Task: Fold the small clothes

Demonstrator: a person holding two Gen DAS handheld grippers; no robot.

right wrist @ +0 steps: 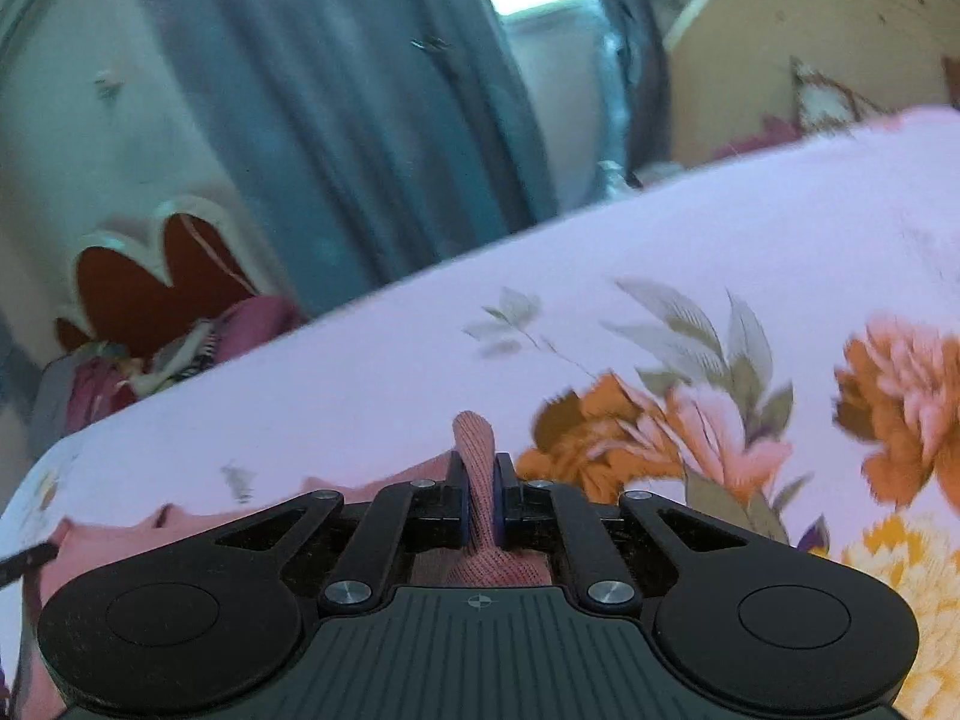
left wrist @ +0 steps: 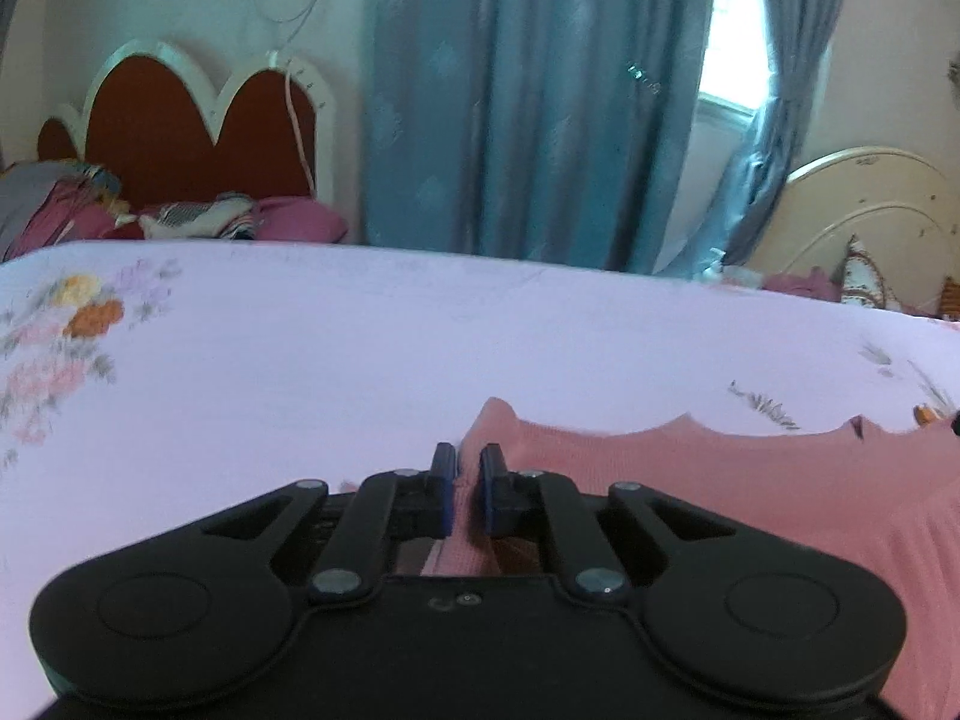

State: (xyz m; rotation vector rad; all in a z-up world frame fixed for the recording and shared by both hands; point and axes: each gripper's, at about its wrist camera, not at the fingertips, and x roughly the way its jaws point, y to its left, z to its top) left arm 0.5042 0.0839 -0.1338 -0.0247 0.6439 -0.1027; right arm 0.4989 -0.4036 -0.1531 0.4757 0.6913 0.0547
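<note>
A pink knit garment (left wrist: 690,480) lies on the pale lilac flowered bed sheet (left wrist: 360,348), spreading from the middle to the right in the left wrist view. My left gripper (left wrist: 467,456) sits at the garment's left corner, shut with a thin edge of pink cloth between its blue pads. In the right wrist view my right gripper (right wrist: 478,462) is shut on the pink garment, and a pinched fold (right wrist: 474,432) pokes up past its fingertips. More of the pink cloth (right wrist: 120,534) shows to the left. The rest of the garment is hidden under both gripper bodies.
The bed sheet (right wrist: 360,372) runs on beyond the garment, with flower prints (right wrist: 888,396) on the right. Behind the bed are a red scalloped headboard (left wrist: 180,120) with a pile of pillows and clothes (left wrist: 198,219), blue curtains (left wrist: 528,102) and a cream headboard (left wrist: 864,216).
</note>
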